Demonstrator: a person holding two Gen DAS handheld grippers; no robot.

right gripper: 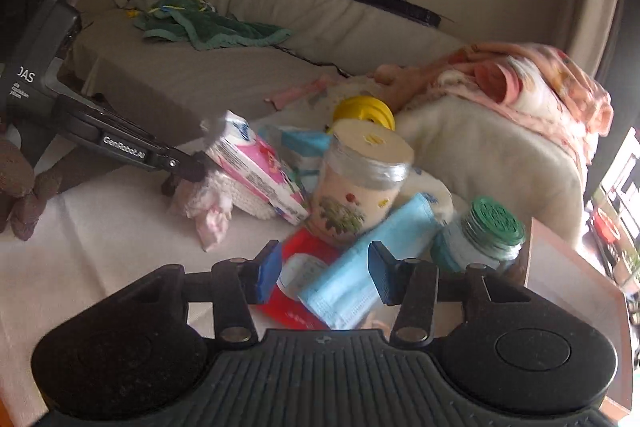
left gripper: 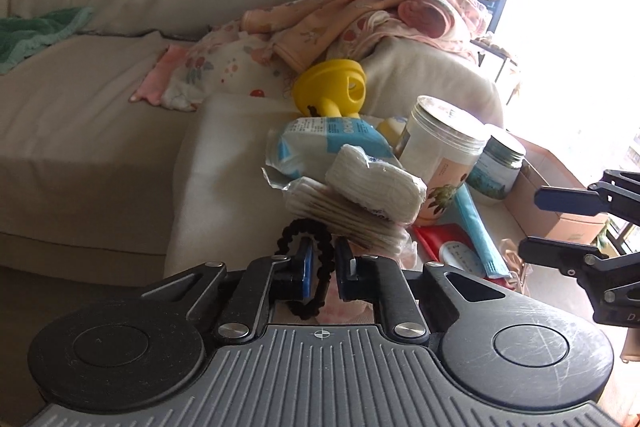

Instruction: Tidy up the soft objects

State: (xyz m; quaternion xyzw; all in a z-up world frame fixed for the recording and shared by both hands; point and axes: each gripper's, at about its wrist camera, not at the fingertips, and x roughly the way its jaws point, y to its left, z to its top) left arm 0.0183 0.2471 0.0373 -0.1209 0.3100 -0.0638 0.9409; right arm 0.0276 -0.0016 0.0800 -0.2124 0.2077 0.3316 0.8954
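the left gripper (left gripper: 323, 267) is nearly closed on a black scrunchie (left gripper: 304, 247), the loop pinched at one side beside a leaning stack of cotton pad packs (left gripper: 372, 191). the right gripper (right gripper: 324, 269), half open and empty, hovers over a blue mask pack (right gripper: 360, 267). lifting could snag and topple the stack.

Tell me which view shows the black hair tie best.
Left wrist view: the black hair tie sits looped between the left gripper and its shut fingers. The right wrist view shows only that gripper from the side; the tie is hidden.
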